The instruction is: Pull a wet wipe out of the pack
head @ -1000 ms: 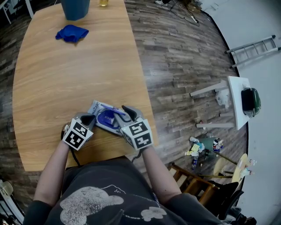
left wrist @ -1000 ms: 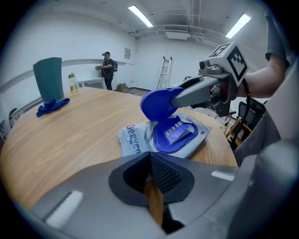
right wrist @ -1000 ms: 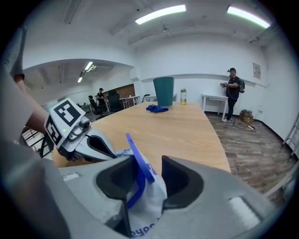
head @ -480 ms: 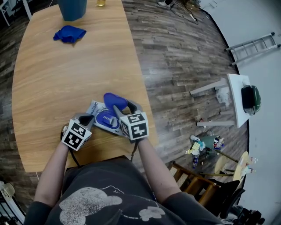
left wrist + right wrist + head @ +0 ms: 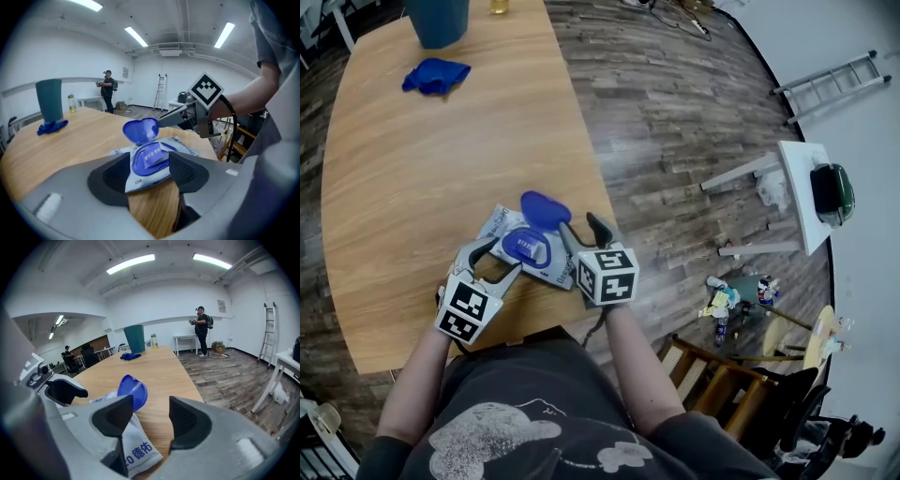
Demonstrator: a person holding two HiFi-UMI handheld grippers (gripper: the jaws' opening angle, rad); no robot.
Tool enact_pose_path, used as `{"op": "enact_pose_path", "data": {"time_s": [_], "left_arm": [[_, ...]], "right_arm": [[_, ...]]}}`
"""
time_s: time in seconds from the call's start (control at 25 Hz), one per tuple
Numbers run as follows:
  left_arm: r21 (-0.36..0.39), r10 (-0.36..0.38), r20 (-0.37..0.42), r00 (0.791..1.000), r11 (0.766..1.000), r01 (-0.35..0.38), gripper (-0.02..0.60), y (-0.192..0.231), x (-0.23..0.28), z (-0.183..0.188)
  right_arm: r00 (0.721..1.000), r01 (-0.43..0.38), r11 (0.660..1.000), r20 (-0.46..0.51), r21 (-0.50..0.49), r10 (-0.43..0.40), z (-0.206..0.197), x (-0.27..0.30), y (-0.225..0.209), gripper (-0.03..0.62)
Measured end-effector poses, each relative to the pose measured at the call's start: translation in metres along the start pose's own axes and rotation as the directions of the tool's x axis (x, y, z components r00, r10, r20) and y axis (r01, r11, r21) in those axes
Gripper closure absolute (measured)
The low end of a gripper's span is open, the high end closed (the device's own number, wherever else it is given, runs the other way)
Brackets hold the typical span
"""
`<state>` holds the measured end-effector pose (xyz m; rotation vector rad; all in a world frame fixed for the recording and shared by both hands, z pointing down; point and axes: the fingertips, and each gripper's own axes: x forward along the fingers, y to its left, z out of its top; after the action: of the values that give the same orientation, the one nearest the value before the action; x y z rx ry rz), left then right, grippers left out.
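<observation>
Evidently the lid (image 5: pixel 544 208) is stood open to expose the pack (image 5: pixel 525 247); left gripper (image 5: pixel 494 262) and right gripper (image 5: pixel 584 232) are just opened wide, nothing gripped

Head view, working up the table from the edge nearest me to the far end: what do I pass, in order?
wet wipe pack, lid flipped open → blue cloth → teal bin

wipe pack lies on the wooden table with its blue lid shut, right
Not shut: the blue lid stands flipped open, as the left gripper view shows. The wipe pack does lie on the wooden table.
</observation>
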<state>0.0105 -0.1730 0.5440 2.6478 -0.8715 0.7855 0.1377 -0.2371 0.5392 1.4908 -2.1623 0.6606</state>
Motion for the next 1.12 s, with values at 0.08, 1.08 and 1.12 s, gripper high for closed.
{"op": "enact_pose_path", "data": {"time_s": [0.08,1.08,1.12], "left_arm": [[0.093,-0.016,0.000,1.000,0.996,0.016,0.281,-0.016,0.009,0.008],[-0.129,-0.008,0.020,1.000,0.992,0.010,0.563,-0.007,0.014,0.029],[-0.139,-0.010,0.023,1.000,0.990,0.013,0.563,-0.007,0.012,0.030]], "right_arm": [[1.000,-0.005,1.000,0.023,0.011,0.005,0.002,-0.008,0.004,0.365],[0.990,-0.119,0.983,-0.088,-0.141,0.107,-0.038,-0.040,0.078,0.480],[0.988,-0.132,0.980,-0.098,-0.148,0.118,-0.038,-0.037,0.084,0.493]]}}
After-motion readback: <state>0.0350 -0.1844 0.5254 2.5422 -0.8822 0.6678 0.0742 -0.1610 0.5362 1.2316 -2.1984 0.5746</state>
